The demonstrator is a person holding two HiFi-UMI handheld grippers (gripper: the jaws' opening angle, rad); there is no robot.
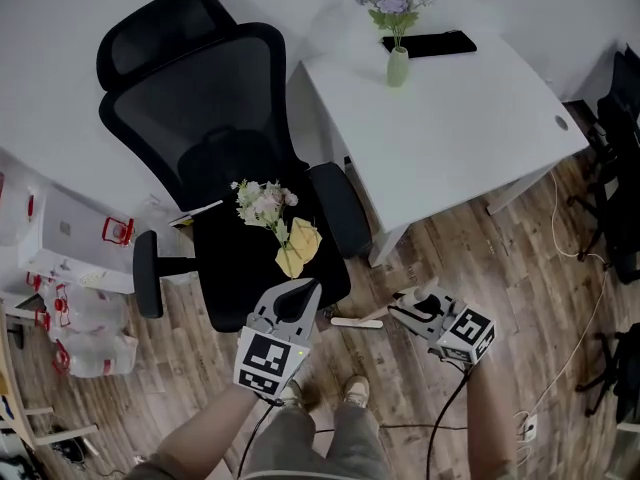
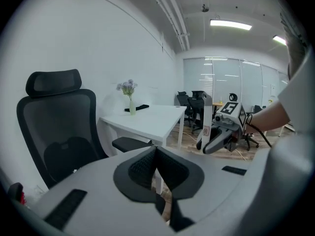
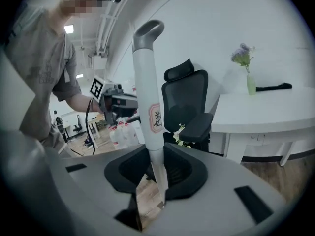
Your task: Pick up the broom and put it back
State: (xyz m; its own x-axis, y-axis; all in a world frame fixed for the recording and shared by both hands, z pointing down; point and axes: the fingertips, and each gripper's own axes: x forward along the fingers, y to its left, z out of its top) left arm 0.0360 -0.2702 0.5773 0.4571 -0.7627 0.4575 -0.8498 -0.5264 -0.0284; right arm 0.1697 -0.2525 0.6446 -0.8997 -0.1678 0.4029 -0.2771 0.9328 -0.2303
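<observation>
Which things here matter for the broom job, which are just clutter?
Job: white broom handle with grey loop end, clamped in right gripper.
Clutter: black mesh office chair, pale flower bouquet on its seat, white table, green vase of purple flowers.

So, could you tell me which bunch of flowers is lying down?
The pale bunch on the black chair seat; the purple bunch stands upright in a vase on the white table.

Black office chair [image 1: 200, 98], white desk [image 1: 450, 128], vase [image 1: 398, 67]
</observation>
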